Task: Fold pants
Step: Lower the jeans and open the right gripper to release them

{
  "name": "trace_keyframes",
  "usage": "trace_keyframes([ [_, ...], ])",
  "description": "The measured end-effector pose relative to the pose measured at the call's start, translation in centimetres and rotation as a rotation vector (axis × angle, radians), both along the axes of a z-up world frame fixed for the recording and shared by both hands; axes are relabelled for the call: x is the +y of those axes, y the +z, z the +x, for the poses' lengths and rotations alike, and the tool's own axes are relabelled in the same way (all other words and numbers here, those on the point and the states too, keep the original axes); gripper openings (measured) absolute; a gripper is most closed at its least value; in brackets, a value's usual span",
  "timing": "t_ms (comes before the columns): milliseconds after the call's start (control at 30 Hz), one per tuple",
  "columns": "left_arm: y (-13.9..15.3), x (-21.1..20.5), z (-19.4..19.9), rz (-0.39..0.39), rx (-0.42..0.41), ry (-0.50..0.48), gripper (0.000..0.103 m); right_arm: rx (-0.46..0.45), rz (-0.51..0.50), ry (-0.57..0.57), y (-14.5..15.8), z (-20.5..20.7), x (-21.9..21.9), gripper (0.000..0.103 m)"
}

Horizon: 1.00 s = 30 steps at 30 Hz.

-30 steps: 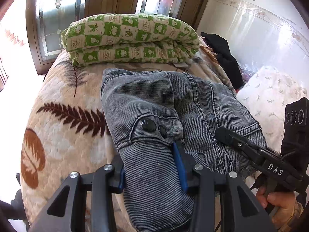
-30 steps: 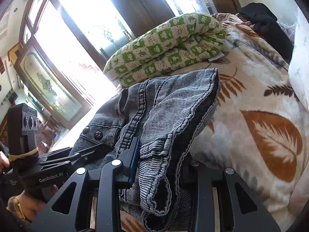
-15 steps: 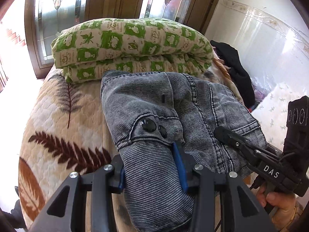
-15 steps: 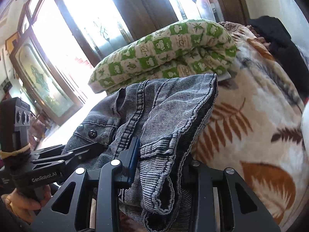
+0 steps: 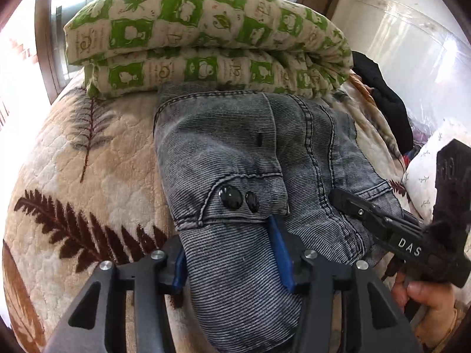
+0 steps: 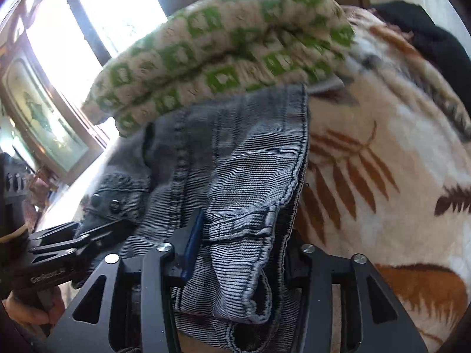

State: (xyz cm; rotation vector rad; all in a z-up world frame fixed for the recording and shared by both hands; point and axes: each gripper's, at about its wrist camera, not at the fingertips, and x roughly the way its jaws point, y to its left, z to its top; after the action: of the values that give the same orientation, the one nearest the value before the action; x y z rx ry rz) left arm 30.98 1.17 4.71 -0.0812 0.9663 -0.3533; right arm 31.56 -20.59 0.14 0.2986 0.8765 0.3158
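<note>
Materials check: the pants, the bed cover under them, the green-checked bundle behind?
Pants: grey washed denim, going by the fine ribbed weave, topstitched seams and glossy dark snaps. Bed cover: plush quilted fleece, probably synthetic; puffy stitched texture, leaf print. Green-checked bundle: soft padded printed cloth, likely cotton; matte, rolled thick.

Readable text, two spots only. In your left wrist view, lower right of the frame: white letters "DAS" on the black body of your right gripper [image 5: 335, 197]. In your right wrist view, lower left of the frame: white "GenRobot.AI" on the black body of your left gripper [image 6: 123, 226], partly blurred, so the last letters are hard to make out. The green-checked quilt [image 5: 206, 38] carries small printed script, too small to read.
</note>
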Motion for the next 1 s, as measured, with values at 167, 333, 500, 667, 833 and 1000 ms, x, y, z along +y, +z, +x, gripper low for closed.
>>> trace_keyframes([
  [167,1.9,0.4,-0.6,0.001,0.008,-0.007,0.053,0.01,-0.012,-0.01,1.1,-0.2,-0.8,0.053],
  [333,4.8,0.7,-3.2,0.079,-0.095,-0.017,0.053,-0.048,-0.062,-0.068,4.6,-2.8,-1.5,0.055],
  [500,6.7,0.4,-3.8,0.082,-0.126,-0.036,0.053,-0.116,-0.162,-0.08,8.0,-4.9,-0.1,0.059],
  [667,4.2,-0.7,-3.0,0.105,-0.023,-0.071,0.051,-0.154,-0.149,-0.173,9.2,-5.7,-1.2,0.059],
  [833,1.5,-1.2,-3.8,0.156,-0.027,-0.066,0.051,-0.074,-0.059,-0.023,6.4,-4.3,0.3,0.026],
  [1000,0.7,-1.3,-4.1,0.169,-0.018,-0.076,0.051,-0.002,-0.141,0.032,0.3,-4.5,1.7,0.015],
])
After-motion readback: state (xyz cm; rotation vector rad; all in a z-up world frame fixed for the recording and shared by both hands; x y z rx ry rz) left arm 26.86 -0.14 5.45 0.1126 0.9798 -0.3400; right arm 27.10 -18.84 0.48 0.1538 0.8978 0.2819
